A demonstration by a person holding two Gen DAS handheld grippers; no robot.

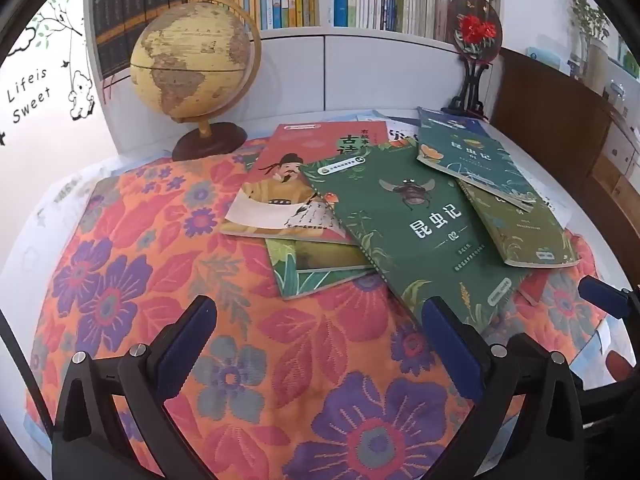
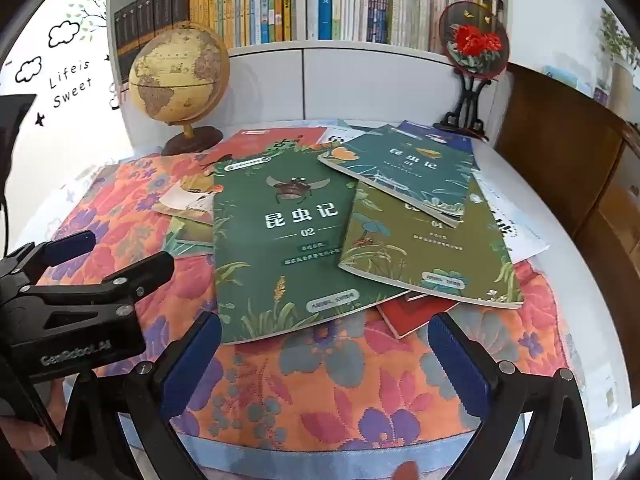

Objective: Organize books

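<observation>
Books (image 2: 320, 216) lie fanned across the floral cloth (image 1: 160, 280) toward twelve o'clock of both wide-open, empty claws, left (image 1: 320, 344) and right (image 2: 324, 356); thin, floppy, glossy paperbacks, best pinched, I'd say, at green 02 (image 2: 280, 240)'s overhanging six o'clock edge.

Old-style globe (image 1: 191, 65) at the back left of the floral cloth (image 1: 160, 280), round flower fan (image 1: 474, 29) on a stand right.
</observation>
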